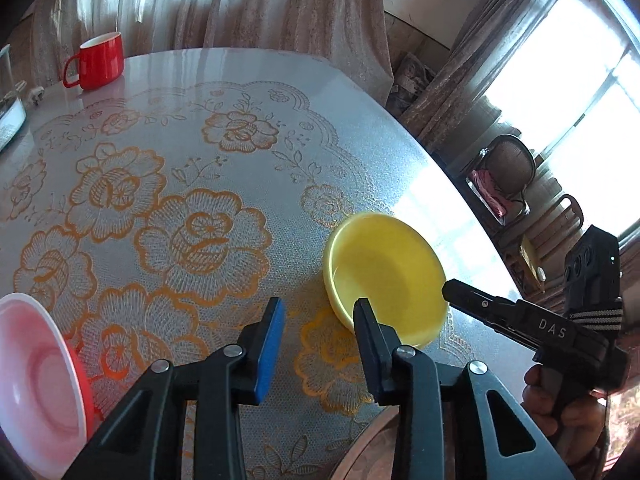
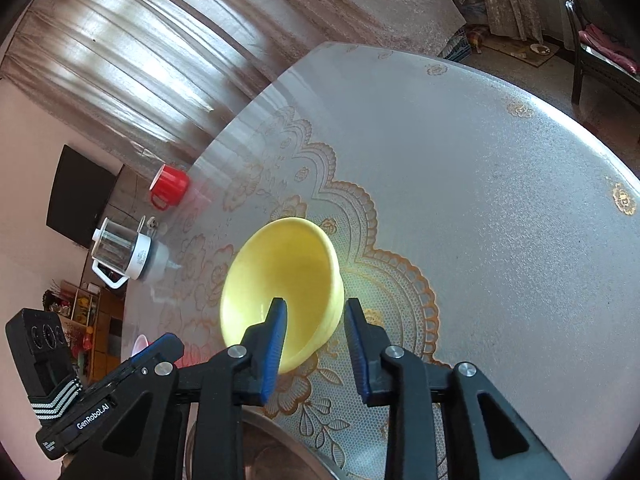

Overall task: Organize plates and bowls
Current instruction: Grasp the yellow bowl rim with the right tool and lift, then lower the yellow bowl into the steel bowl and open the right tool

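While we work at the table (image 1: 240, 72) | yellow bowl (image 1: 384, 276) tilts at our 1 o'clock | right gripper (image 2: 316, 312) straddles its near rim, apparently pinching it to lift | left gripper (image 1: 320, 312) parted, holding nothing | pink bowl (image 1: 36, 376) at 8 o'clock, likely the stacking spot.

The pink bowl (image 1: 38, 384), left of the left gripper (image 1: 320, 336), is cut off by the picture's left and bottom edges. Past it, at the worktop's (image 1: 248, 92) far left, a glass jug (image 1: 10, 96) shows only as a sliver. The yellow bowl's (image 2: 280, 280) near wall is hidden behind the right gripper's (image 2: 316, 344) left finger (image 2: 274, 344), so contact there cannot be told. Below the grippers a grey round rim (image 2: 280, 440) is mostly covered. The hand (image 1: 560, 408) holding the right gripper is largely hidden.
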`<action>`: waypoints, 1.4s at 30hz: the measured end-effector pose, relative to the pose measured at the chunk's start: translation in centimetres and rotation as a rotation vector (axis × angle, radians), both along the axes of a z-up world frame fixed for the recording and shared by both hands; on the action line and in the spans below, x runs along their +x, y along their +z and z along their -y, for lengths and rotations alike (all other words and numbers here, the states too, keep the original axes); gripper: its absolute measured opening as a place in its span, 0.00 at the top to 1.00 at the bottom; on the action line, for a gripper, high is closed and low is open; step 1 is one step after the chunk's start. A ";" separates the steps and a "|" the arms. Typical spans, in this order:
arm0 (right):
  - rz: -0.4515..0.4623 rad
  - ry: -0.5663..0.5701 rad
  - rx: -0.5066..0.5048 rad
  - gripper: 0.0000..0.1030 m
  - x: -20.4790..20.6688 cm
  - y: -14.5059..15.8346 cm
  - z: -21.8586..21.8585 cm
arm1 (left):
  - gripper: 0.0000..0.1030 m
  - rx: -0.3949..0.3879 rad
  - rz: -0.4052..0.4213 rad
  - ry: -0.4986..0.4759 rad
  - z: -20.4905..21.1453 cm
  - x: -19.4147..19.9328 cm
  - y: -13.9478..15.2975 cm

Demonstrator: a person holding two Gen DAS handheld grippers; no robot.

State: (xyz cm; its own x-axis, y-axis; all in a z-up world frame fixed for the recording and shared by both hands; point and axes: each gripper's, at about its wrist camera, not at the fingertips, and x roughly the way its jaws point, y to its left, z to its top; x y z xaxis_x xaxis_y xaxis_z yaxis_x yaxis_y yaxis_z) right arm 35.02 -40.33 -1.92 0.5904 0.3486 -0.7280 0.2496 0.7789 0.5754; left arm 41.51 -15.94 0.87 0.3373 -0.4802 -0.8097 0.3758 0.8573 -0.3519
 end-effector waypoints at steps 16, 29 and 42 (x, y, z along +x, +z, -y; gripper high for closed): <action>0.035 0.024 0.004 0.90 -0.8 0.2 -0.8 | 0.87 -0.004 -0.028 -0.035 0.8 -1.0 0.0; 0.160 0.054 -0.031 0.90 -6.7 5.3 -2.9 | 0.87 -0.013 0.100 -0.042 -1.9 -8.2 4.6; 0.160 0.060 -0.022 0.90 -12.6 5.0 -4.6 | 0.87 -0.005 0.112 -0.042 -3.3 -13.7 4.9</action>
